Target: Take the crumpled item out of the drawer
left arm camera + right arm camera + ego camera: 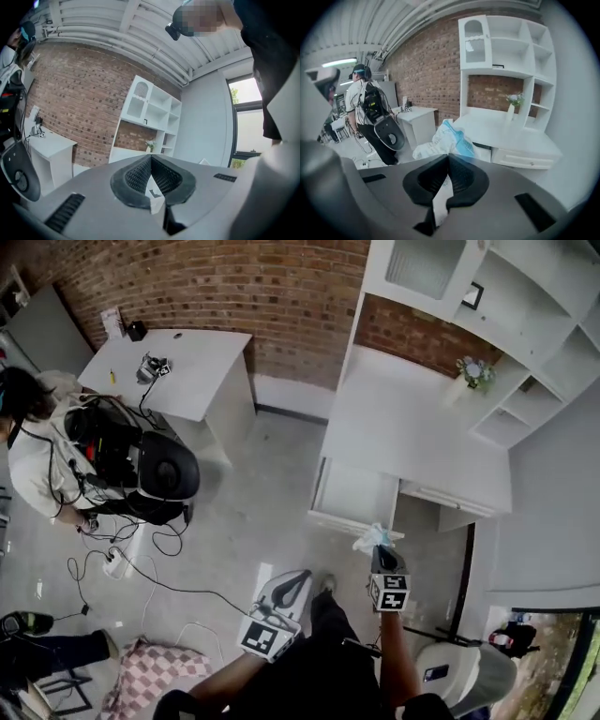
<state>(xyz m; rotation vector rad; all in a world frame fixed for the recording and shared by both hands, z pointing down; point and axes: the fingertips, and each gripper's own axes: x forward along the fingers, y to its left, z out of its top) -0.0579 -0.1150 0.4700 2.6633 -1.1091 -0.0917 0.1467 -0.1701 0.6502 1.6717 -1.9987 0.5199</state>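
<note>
Your right tongs [449, 158] are clamped tight on the crumpled item [446, 138], a white wad with a blue patch that bunches out just past their tips. That pinch on its near edge looks chosen so the loose bulk hangs free and nothing catches on the drawer [353, 491]. The drawer stands pulled open just ahead of those tongs and a little to their left. From above, the item sits at its front lip rather than down inside, so I judge it lifted clear or very nearly so. Your left tongs [151, 161] are pressed together on nothing and held well back to the left of the right pair, low by your leg. That looks like plain parking, since this needs only one hand. They face up towards the shelf unit [152, 115] and ceiling, so their view shows nothing of the drawer. From the right tongs, the wad itself blocks most of the drawer mouth below the worktop [506, 133]. The head view shows the drawer floor pale and seemingly bare, but too small to be sure. What the item is, bag or wrapper, cannot be told, and the pinched part is lost between the dark pads.
</note>
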